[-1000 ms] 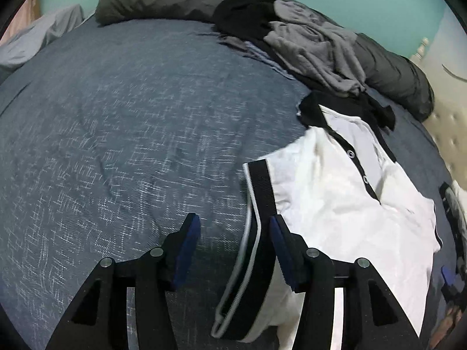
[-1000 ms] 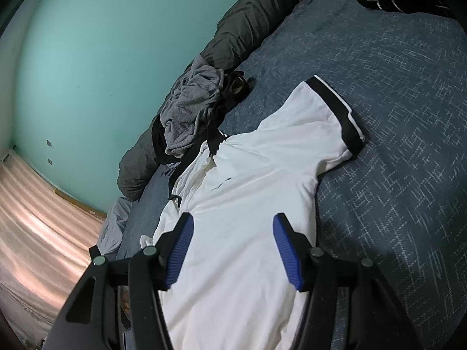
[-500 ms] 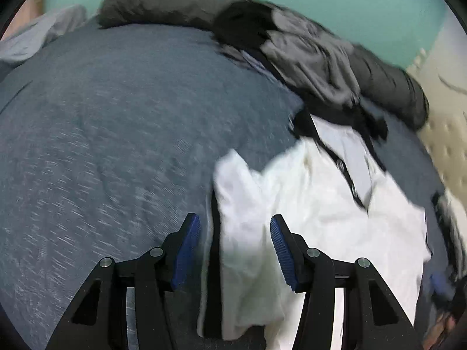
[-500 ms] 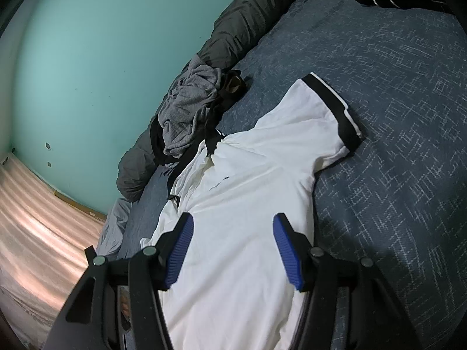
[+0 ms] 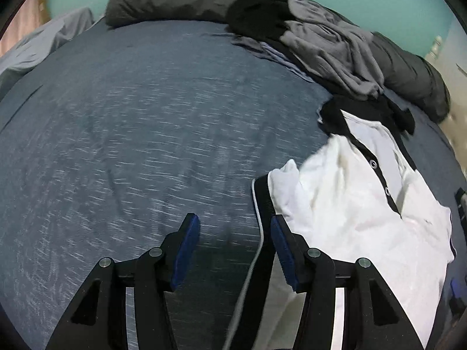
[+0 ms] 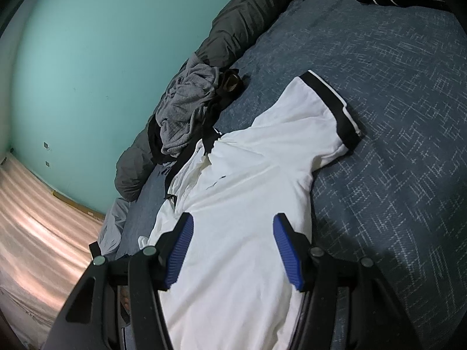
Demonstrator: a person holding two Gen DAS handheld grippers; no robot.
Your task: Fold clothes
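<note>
Shirt, white polo with black trim, lies spread on blue bedspread, collar toward clothes pile and grey pillows. Near sleeve bunched, flipped partly inward; far sleeve flat. Step: likely sleeve fold-in, early stage. Next: grab sleeve cuff, lay over chest, smooth. Left gripper angled down at sleeve edge, jaws half apart, cuff trim between them, not pinched. Right gripper hovers over shirt body, jaws half apart, nothing held.
</note>
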